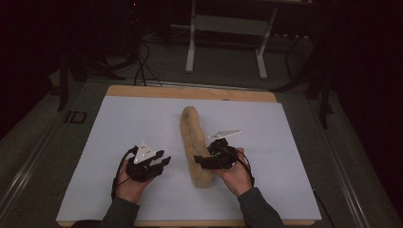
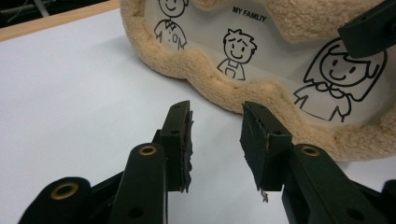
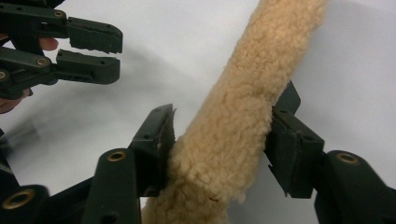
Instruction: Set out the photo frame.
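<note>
Fingers of the right gripper [image 3: 219,140] clamp the fleecy picture frame [image 1: 194,142] mid-bench, while the left gripper [image 2: 215,135], fingers apart just left of it, has yet to grip.

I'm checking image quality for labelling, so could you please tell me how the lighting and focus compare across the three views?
High view: dim, with dark surroundings; the white sheet is the brightest area and the plush piece shows little detail. Left gripper view: bright and even, the plush drawings sharp, the left claw close and slightly soft. Right gripper view: well lit, fleece crisp between the right claw jaws; soft grey shadows on the sheet.
</note>
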A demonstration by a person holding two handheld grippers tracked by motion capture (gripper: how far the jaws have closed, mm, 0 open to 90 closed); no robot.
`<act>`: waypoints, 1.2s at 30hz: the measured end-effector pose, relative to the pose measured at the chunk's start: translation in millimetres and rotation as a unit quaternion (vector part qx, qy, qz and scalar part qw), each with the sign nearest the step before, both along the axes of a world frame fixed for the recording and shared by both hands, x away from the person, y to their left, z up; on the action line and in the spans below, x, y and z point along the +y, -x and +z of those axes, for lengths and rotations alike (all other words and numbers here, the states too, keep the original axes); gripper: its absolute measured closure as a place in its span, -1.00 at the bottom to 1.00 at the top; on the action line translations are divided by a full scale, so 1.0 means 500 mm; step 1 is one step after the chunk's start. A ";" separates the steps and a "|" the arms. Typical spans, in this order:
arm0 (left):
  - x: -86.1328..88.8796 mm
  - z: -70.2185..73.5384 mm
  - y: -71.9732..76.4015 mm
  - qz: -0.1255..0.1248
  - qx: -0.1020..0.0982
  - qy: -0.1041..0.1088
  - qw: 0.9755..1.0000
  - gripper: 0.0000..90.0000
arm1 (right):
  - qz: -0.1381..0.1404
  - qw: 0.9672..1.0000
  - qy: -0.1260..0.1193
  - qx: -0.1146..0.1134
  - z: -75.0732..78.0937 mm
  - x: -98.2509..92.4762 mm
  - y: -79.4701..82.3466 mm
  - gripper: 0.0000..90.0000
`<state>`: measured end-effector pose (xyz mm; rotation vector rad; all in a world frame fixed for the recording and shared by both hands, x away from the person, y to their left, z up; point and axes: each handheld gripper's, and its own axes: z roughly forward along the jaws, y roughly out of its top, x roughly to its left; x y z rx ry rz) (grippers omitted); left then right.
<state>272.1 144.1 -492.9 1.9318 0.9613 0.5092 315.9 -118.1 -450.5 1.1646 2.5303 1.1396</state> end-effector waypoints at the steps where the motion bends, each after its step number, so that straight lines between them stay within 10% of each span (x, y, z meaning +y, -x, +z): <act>1: 0.001 0.000 0.000 0.001 0.000 0.000 1.000 0.41 | -0.002 1.000 0.001 -0.001 -0.001 0.001 0.000 -0.08; 36: 0.042 0.008 -0.008 0.031 -0.002 0.020 0.999 0.42 | 0.031 0.999 0.036 -0.024 -0.019 -0.012 0.001 0.36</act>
